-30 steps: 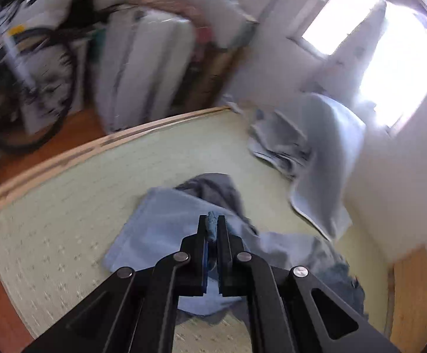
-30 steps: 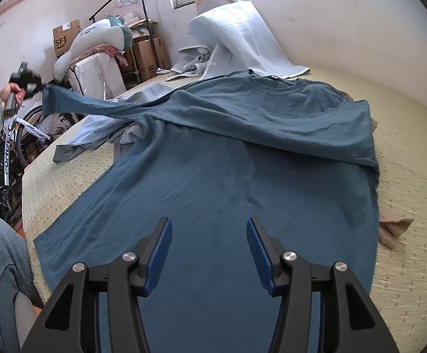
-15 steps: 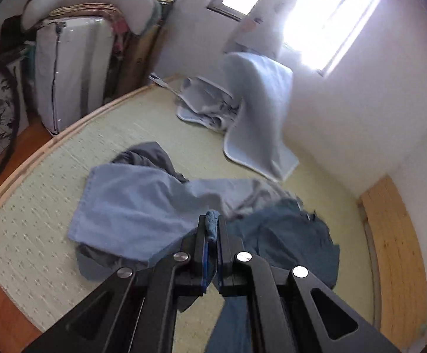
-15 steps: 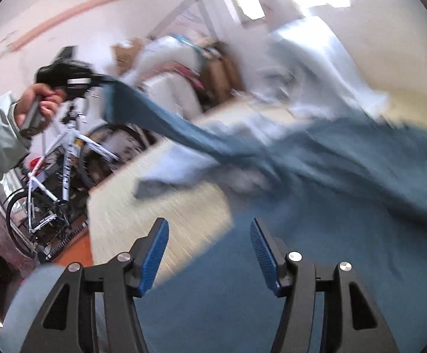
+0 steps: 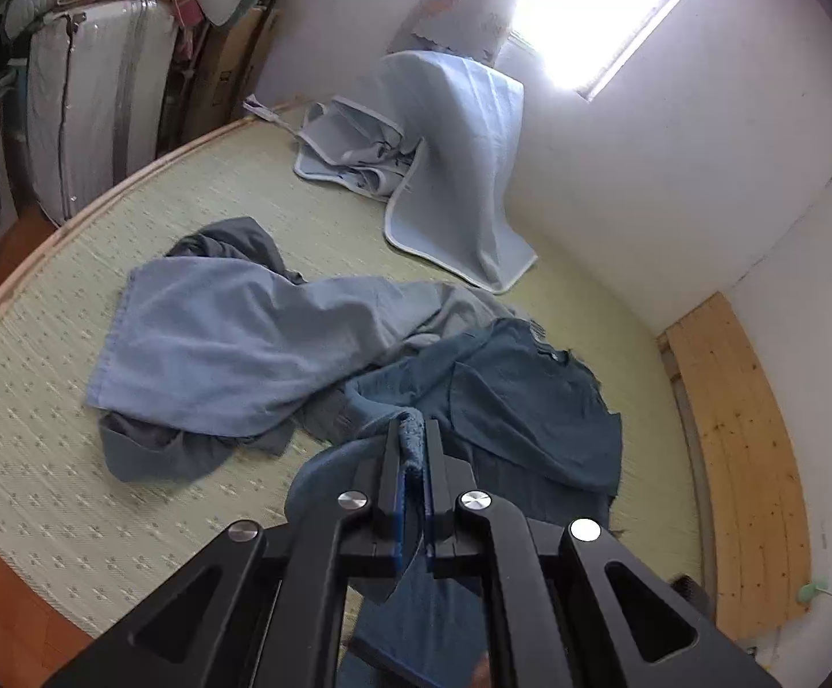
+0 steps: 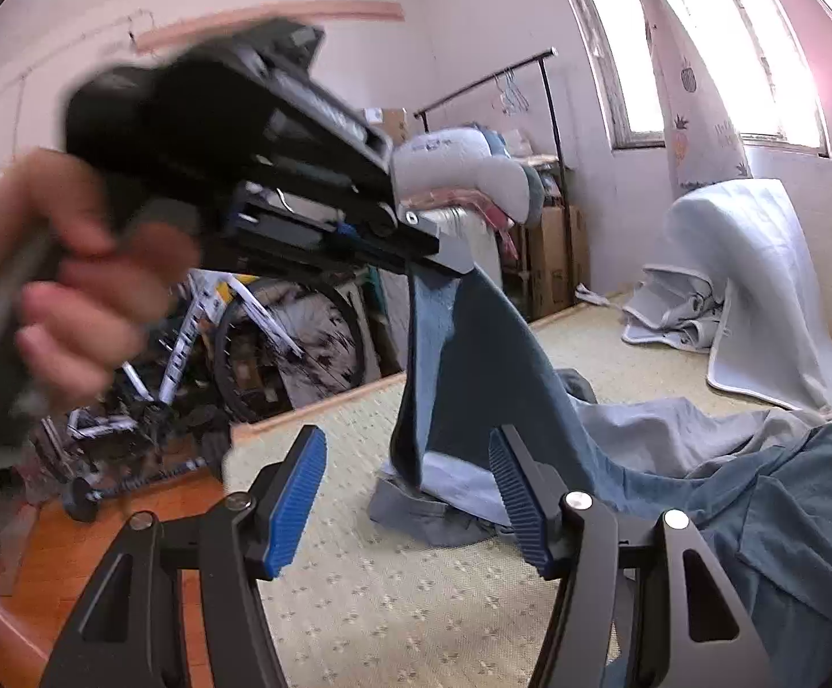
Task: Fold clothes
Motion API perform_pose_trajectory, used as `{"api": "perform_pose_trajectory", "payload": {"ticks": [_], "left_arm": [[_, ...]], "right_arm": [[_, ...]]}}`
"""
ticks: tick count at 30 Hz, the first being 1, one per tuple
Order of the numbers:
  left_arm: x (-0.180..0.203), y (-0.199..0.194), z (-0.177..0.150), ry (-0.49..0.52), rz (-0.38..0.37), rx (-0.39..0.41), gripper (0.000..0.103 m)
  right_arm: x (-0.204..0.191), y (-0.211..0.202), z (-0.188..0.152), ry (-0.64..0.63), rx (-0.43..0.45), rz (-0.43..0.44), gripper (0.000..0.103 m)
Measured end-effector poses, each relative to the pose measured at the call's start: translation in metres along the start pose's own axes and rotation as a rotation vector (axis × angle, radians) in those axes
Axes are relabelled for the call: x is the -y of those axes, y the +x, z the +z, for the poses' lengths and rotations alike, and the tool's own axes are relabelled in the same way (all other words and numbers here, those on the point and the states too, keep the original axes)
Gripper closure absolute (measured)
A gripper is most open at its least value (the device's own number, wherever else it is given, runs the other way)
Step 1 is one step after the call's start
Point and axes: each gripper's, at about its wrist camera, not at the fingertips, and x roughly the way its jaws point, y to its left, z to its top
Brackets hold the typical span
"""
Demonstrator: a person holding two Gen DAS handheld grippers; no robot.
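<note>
We hold the left tongs (image 5: 413,447) clenched on a sleeve of the teal shirt (image 5: 530,401), lifting soft knit above the woven straw mat (image 5: 31,458) where the body lies rumpled. Our right tongs (image 6: 410,493), released, hover with ribbed blue pads (image 6: 292,504) apart. Beside the shirt sprawls a pale blue garment (image 5: 215,344). Farther off, a quilted light-blue blanket (image 5: 456,172) drapes under the bright window (image 5: 605,6); a bicycle (image 6: 232,338) leans beyond the mat's edge.

right tongs (image 6: 407,496) gape empty; left tongs (image 6: 416,255) pinch the hanging teal shirt (image 6: 473,378)
</note>
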Motion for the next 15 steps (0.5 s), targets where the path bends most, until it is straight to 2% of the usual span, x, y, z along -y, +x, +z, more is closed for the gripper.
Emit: {"api": "perform_pose_trajectory", "payload": {"ticks": [2, 3, 4, 10, 15], "left_arm": [[-0.003, -0.002, 0.001, -0.005, -0.009, 0.007, 0.100], [-0.008, -0.004, 0.002, -0.018, -0.014, 0.016, 0.100], [-0.013, -0.006, 0.003, -0.032, -0.020, 0.026, 0.100], [-0.048, -0.002, 0.010, -0.171, -0.091, 0.060, 0.100], [-0.041, 0.003, 0.016, -0.190, -0.151, 0.065, 0.100]], "right_arm": [[-0.004, 0.012, 0.004, -0.039, -0.041, -0.022, 0.041], [-0.006, 0.017, 0.007, -0.079, -0.065, -0.036, 0.058], [-0.007, 0.021, 0.009, -0.118, -0.090, -0.049, 0.101], [0.001, 0.019, 0.050, -0.416, -0.205, -0.169, 0.102], [0.014, 0.009, 0.093, -0.532, -0.254, -0.183, 0.103]]}}
